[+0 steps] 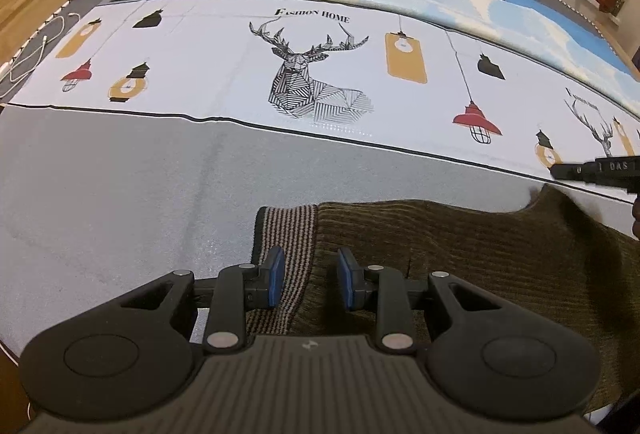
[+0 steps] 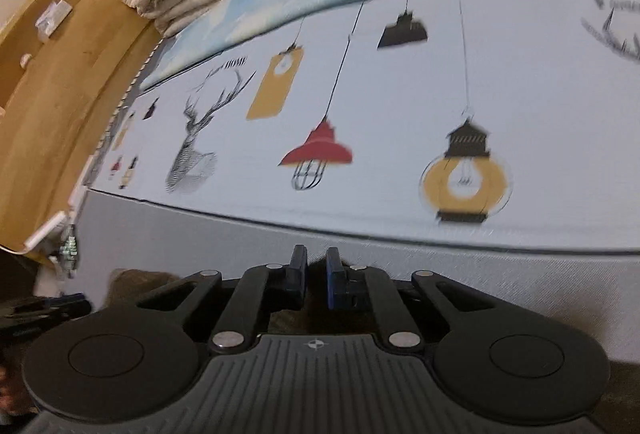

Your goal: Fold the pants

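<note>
The pants (image 1: 460,258), of olive corduroy with a striped cuff or band (image 1: 288,234) at one end, were spread across the near edge of the bed (image 1: 120,194), on its grey strip below the printed sheet (image 1: 224,66). The left gripper (image 1: 310,276) was held low over the striped end with its jaws parted, one blue pad on the stripes and the other on the corduroy; nothing was pinched between them. The right gripper (image 2: 317,274) was seen in a blurred view, its jaws drawn nearly together with a dark scrap of fabric behind the narrow gap; whether cloth was actually clamped could not be told.

The step in hand was judged to be the taking of the left end for a fold. It would be done well if the left jaws were lowered squarely onto the striped hem so that both layers were caught, and closed only once the fabric lay fully between the pads. The two ends would best be lifted level, so that the crease ran straight across the near edge.
</note>
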A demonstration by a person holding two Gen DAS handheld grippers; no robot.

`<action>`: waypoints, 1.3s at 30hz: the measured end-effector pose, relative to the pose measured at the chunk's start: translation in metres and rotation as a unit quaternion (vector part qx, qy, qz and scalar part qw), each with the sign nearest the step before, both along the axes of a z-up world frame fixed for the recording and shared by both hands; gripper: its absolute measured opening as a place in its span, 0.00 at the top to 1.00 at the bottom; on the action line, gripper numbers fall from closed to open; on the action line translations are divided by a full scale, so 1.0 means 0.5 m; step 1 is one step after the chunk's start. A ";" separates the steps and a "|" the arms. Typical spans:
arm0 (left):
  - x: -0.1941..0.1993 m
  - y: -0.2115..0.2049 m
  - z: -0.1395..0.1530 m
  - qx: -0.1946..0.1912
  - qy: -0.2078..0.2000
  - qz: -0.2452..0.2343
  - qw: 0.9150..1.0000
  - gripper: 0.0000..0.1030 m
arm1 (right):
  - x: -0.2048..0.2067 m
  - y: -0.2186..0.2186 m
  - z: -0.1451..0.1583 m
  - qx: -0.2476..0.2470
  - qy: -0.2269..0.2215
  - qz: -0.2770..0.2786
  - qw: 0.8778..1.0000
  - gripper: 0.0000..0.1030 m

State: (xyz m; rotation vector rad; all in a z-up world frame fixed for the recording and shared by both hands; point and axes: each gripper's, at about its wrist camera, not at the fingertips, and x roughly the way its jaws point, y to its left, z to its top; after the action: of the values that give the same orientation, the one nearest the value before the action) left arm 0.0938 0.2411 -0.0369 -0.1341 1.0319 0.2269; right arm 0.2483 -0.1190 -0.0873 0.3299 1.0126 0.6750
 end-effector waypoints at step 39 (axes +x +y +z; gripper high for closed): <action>-0.009 -0.019 0.034 -0.009 -0.030 -0.003 1.000 0.60 | -0.074 -0.051 0.102 -0.124 -0.181 -0.058 0.974 0.86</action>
State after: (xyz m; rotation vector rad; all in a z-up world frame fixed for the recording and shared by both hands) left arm 0.0893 0.2315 -0.0199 -0.1532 0.9755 0.2065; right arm 0.2115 -0.1445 -0.0364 0.0420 0.7116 0.4746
